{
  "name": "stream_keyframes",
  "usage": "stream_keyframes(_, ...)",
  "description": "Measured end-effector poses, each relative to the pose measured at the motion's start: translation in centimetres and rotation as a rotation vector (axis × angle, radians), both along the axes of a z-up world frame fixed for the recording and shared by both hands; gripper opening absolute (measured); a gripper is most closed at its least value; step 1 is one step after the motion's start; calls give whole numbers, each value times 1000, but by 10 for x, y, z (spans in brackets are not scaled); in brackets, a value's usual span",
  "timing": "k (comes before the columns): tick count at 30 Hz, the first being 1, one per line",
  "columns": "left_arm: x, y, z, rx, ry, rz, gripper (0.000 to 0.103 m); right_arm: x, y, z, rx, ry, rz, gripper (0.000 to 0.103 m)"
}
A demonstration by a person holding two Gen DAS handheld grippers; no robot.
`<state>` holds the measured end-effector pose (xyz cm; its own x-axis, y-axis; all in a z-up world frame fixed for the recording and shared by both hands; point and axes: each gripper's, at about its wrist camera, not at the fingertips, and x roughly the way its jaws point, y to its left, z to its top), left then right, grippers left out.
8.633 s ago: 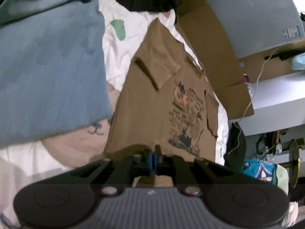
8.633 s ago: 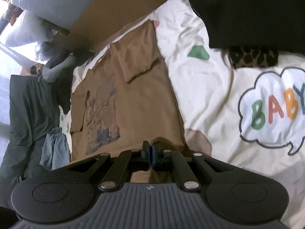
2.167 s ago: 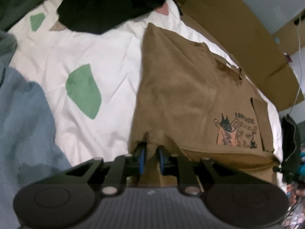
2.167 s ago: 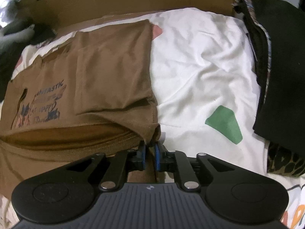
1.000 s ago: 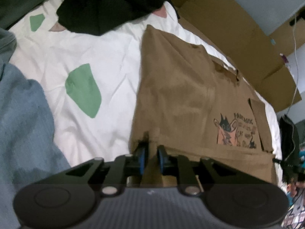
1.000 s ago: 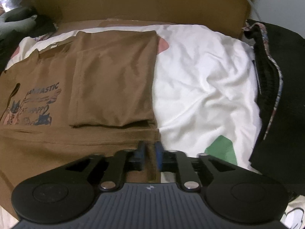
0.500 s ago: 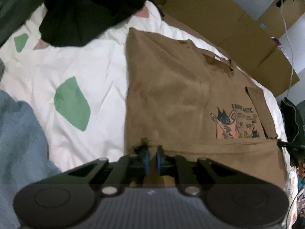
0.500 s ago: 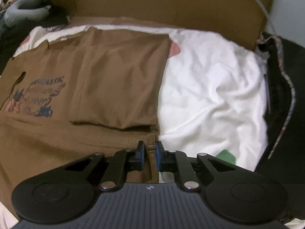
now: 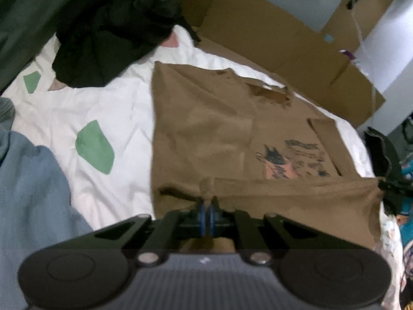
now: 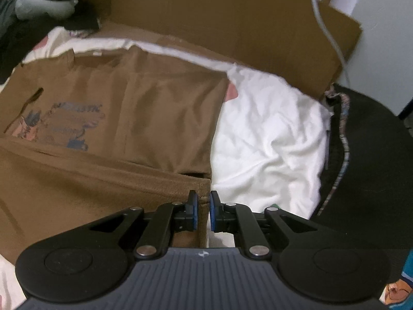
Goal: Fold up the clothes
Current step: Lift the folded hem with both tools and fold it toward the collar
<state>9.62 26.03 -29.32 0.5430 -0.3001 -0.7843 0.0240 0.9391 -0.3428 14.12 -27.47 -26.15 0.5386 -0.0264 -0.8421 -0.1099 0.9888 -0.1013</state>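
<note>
Both pinching the folded near edge of the brown tee (image 9: 206, 134): left gripper (image 9: 207, 208) clamped tight, right gripper (image 10: 201, 206) closed on its corner over the white bedsheet (image 10: 265, 139).

This is a bedroom in a home. A bed is spread with a white quilt (image 9: 124, 118) printed with green patches, the kind made for a child. Loose clothes lie on it: a brown T-shirt (image 9: 206, 134), a heap of black garments (image 9: 108, 33), a blue one (image 9: 28, 193). Flattened cardboard (image 10: 232, 25) leans against the wall behind, a grey soft toy (image 10: 44, 2) lies at the bed's far corner, and a white cable (image 10: 327, 25) hangs down.
</note>
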Motion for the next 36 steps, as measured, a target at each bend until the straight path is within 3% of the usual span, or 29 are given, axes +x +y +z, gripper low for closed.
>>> stream_keyframes(6, -17, -3, 7, -34, -10, -18, 3, -18, -4, 0, 6, 30, -25, 7)
stream_keyframes(13, -11, 1, 29, -46, -40, -1, 3, -20, -4, 18, 37, -17, -41, 7)
stream_keyframes(26, 37, 21, 93, -37, -136, 71, 2, 49, -24, 79, 145, -158, -113, 4)
stream_keyframes(36, 104, 26, 75, 3, -86, 84, 2, 109, -16, 59, 132, -133, -103, 3)
